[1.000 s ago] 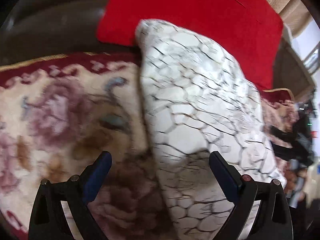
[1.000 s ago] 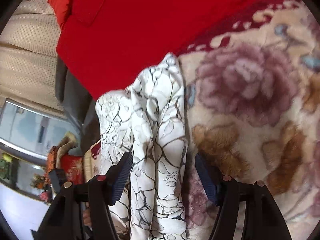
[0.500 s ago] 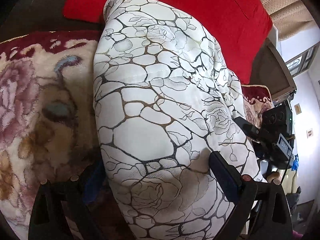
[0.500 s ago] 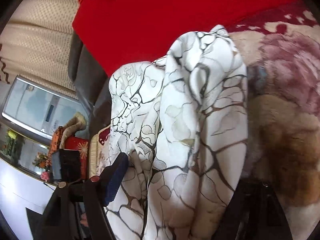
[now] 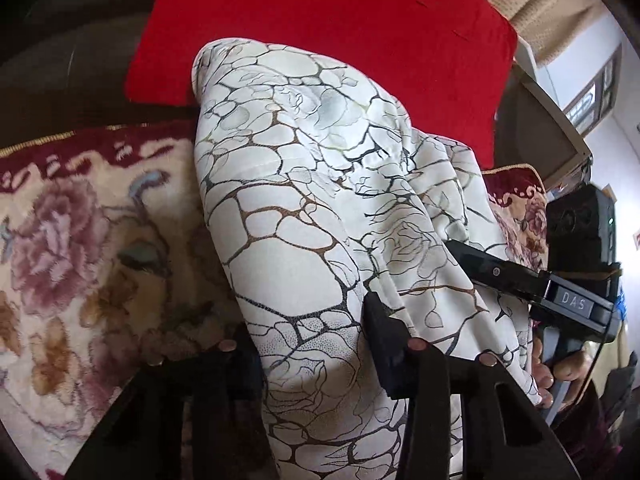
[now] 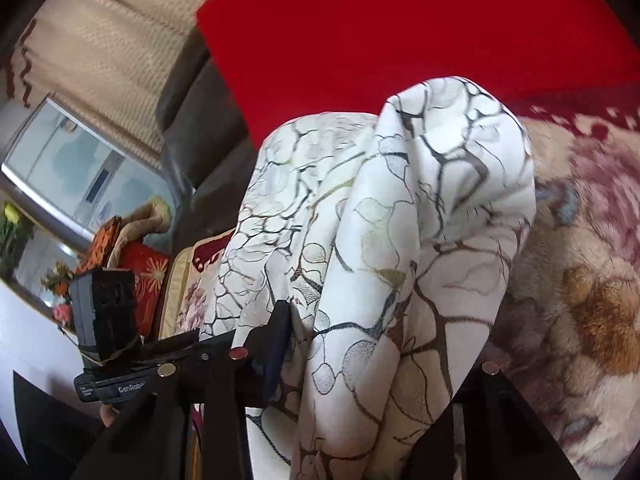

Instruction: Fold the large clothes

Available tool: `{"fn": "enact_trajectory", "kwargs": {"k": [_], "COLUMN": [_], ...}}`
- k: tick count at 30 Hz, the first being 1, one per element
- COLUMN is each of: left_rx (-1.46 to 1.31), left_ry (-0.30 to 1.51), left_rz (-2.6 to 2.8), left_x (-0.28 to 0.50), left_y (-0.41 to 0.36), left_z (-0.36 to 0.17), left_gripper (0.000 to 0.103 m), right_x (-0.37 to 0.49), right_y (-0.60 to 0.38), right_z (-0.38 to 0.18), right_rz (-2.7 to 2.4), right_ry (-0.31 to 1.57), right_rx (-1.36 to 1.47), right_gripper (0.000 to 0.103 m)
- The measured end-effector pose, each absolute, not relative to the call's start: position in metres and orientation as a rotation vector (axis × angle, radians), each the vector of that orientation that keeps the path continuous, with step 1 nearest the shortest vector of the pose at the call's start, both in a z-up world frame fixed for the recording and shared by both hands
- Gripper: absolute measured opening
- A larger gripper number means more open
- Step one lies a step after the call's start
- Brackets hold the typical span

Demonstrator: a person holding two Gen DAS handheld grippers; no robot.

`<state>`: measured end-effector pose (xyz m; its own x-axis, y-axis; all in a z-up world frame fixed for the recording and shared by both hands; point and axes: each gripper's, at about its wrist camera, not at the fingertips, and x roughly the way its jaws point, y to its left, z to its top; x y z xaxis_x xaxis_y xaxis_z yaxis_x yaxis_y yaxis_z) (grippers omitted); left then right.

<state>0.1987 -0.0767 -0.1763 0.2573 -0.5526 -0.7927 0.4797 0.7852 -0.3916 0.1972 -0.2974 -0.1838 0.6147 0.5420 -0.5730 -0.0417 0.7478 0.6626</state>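
Observation:
A white garment [image 5: 320, 208] with a dark vein and flower print lies bunched in a long roll on a floral plush blanket [image 5: 80, 260]. My left gripper [image 5: 312, 352] straddles its near end. Its jaws are closing, both pads press into the gathered cloth, and a fold half hides the left finger. In the right wrist view the same garment [image 6: 400, 220] rises in a hump. My right gripper [image 6: 380, 360] is closing on it too, with the cloth pinched between the pads and draped over the right finger. One right gripper finger [image 5: 480, 260] shows at the garment's far side.
A big red cushion [image 5: 320, 20] leans on the dark sofa back just behind the garment. A person's hand [image 5: 560, 372] holds the right gripper's handle. Off the sofa's end are a beige curtain [image 6: 100, 48], a glass-fronted cabinet [image 6: 72, 168] and a small red embroidered cushion [image 6: 148, 280].
Both grippers moved in over the garment and their jaws narrowed from wide open onto the cloth. The garment has bunched up and now fills the middle of both views.

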Motion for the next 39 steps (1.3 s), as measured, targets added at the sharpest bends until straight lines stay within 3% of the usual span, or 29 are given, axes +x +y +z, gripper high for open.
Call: {"fn": "enact_trajectory", "kwargs": {"k": [9, 14, 20, 23, 28, 33, 39], "left_rx": [-0.044, -0.041, -0.012, -0.004, 0.053, 0.098, 0.184], "left_ry": [1.020, 1.048, 1.104, 1.108, 1.053, 0.946, 0.999], "left_rz": [-0.606, -0.537, -0.430, -0.415, -0.322, -0.250, -0.196], "left_x": [0.148, 0.128, 0.126, 0.123, 0.104, 0.067, 0.055], "left_y": [-0.038, -0.030, -0.031, -0.027, -0.004, 0.007, -0.003], "left_z": [-0.129, -0.140, -0.176, -0.166, -0.137, -0.110, -0.134], "left_gripper": [0.044, 0.044, 0.060, 0.061, 0.062, 0.077, 0.078], "right_x": [0.174, 0.158, 0.155, 0.147, 0.120, 0.083, 0.070], "right_y": [-0.254, -0.234, -0.245, -0.253, -0.249, -0.256, -0.221], "right_z": [-0.152, -0.169, -0.216, -0.201, -0.167, -0.144, -0.146], "right_rz": [0.474, 0.501, 0.409, 0.362, 0.253, 0.204, 0.322], "right_ry": [0.810, 0.836, 0.905, 0.903, 0.878, 0.811, 0.834], "right_rx": [0.607, 0.618, 0.683, 0.673, 0.455, 0.320, 0.331], "right_gripper": [0.041, 0.040, 0.040, 0.049, 0.050, 0.050, 0.050]}}
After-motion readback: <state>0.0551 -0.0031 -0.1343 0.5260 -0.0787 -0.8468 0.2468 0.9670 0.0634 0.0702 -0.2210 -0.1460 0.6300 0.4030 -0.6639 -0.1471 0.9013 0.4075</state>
